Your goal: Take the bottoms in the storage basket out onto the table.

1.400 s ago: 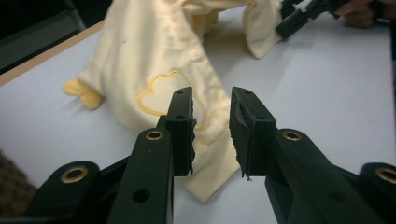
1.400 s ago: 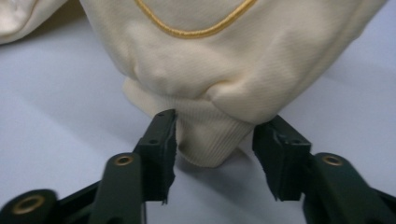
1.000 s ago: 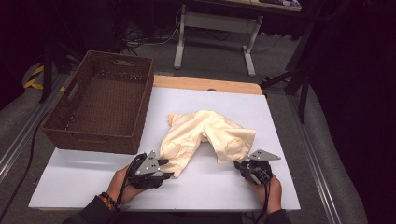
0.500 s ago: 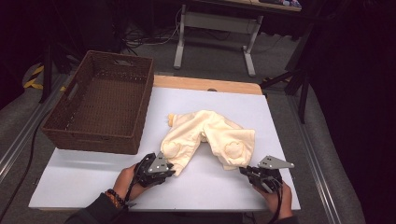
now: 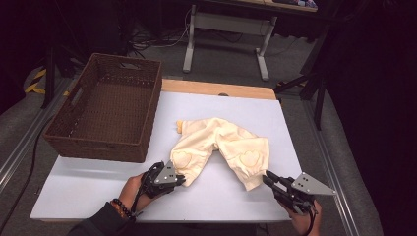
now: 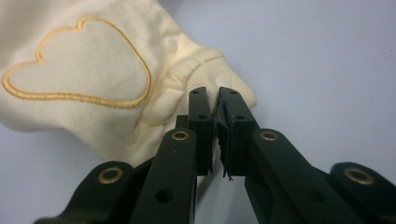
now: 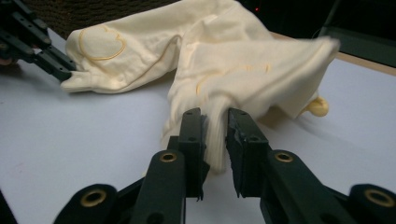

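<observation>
Trousers (image 5: 219, 147), pale yellow, lie mid-table, both cuffs toward near edge, basket (image 5: 105, 105) at far left corner; left gripper (image 5: 179, 180) has just been closing, now clamped on left cuff; right gripper (image 5: 268, 180), shifted toward right edge since a second ago, has just been opening slightly, cuff between jaws, grip uncertain; likely spreading legs flat

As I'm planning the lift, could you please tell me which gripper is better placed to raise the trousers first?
Left. The left gripper is shut on a cuff of the trousers, while the right gripper has cloth between jaws that have just been opening.
</observation>
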Available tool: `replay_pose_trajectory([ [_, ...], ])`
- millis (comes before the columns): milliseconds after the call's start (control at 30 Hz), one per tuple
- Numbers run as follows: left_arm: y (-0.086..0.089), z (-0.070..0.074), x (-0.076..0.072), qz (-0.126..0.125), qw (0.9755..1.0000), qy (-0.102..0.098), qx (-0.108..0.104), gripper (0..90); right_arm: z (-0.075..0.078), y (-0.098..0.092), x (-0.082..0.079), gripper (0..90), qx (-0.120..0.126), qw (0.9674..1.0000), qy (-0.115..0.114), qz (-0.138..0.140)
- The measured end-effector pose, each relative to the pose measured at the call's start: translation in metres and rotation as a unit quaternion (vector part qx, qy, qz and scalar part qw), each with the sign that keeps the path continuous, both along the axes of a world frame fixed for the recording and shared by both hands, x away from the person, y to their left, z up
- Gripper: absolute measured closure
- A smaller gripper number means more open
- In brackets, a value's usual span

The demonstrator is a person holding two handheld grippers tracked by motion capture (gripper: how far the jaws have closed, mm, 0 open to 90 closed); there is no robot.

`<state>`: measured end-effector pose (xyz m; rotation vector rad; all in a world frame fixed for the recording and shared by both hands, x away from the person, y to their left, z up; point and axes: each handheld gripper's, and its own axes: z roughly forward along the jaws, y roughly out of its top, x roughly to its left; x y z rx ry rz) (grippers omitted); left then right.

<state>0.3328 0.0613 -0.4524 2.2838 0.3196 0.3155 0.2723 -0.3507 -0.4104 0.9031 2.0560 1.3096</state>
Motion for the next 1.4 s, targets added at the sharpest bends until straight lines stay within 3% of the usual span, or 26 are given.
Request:
replay_pose_trajectory([
  [167, 0.004, 0.002, -0.003, -0.001, 1.0, 0.001, -0.005, 84.6, 0.005, -0.003, -0.002, 73.2, 0.016, 0.9995, -0.025, -0.014],
  [233, 0.004, 0.002, -0.004, -0.003, 0.9999, 0.001, -0.014, 84.6, 0.005, -0.003, -0.001, 73.1, 0.016, 0.9993, -0.026, -0.022],
  [367, 0.003, 0.002, -0.007, -0.01, 0.9999, 0.0, -0.008, 84.6, 0.001, 0.001, 0.004, 74.7, 0.013, 0.9993, -0.019, -0.029],
  [767, -0.002, -0.003, -0.015, -0.027, 0.9995, 0.013, 0.002, 84.6, -0.024, 0.035, 0.034, 80.2, -0.036, 0.9982, 0.048, 0.0],
  [967, -0.005, -0.006, -0.02, -0.029, 0.9995, 0.015, 0.005, 84.5, -0.033, 0.055, 0.04, 61.1, -0.05, 0.9957, 0.074, 0.022],
  [1100, -0.005, -0.008, -0.021, -0.03, 0.9993, 0.02, 0.005, 84.5, -0.039, 0.064, 0.044, 56.8, -0.057, 0.9938, 0.089, 0.033],
  [1400, -0.005, -0.01, -0.022, -0.028, 0.9992, 0.027, 0.012, 84.3, -0.044, 0.074, 0.053, 63.9, -0.091, 0.9888, 0.115, 0.03],
])
